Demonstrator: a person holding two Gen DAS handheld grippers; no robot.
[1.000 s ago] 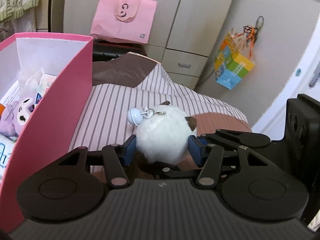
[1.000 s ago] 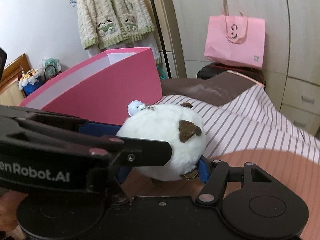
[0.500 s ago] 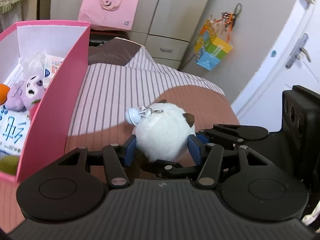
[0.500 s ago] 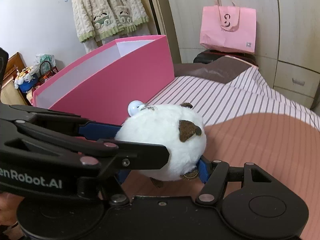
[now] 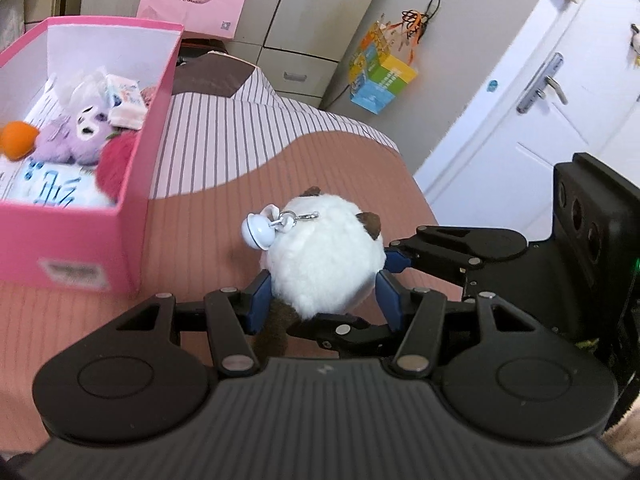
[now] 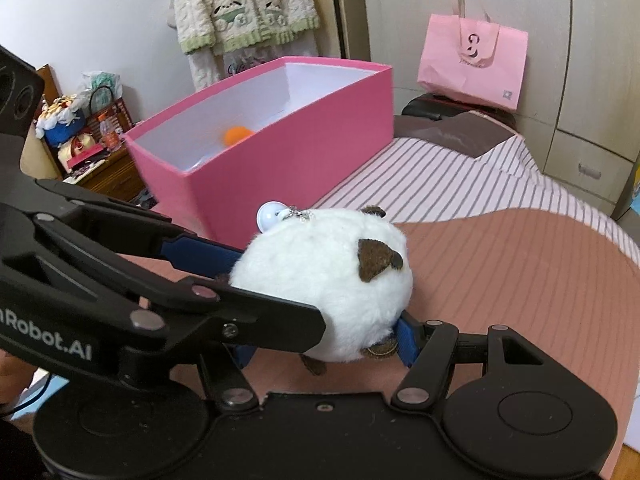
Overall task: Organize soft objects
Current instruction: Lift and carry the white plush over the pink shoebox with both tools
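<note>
Left gripper point(image 5: 322, 294): blue pads closed in against the sides of the white plush ball point(image 5: 322, 258), one pad on each flank; the fur bulges over them. Ball is held clear above the salmon bedspread point(image 5: 340, 168), not resting on it as far as the left wrist view shows.

Right gripper point(image 6: 324, 346): also closed on the same ball, gripping crosswise to the left pair. Right-hand pad is visible against the ball's lower right; the left-hand pad is hidden behind the left gripper's finger, which crosses the view. So the toy is pinched from two directions at once.

Ball is nearly round, no real long axis. Brown ears point away and to the right; the keyring with its small pale bell point(image 5: 258, 232) hangs off the top, on the side facing the box.

Key relation: pink box point(image 5: 132, 184) sits to the left of the ball and a little farther off in the left wrist view, open top up, near wall well apart from the ball. It already holds a purple plush point(image 5: 76, 136), an orange ball point(image 5: 16, 140) and a red fluffy item point(image 5: 116, 160).

Judgement: next move is a carry leftward and up over the box's near wall; the left gripper is on the box side, so it seems better placed to finish alone once the right lets go. Risk: bell snagging on the rim
</note>
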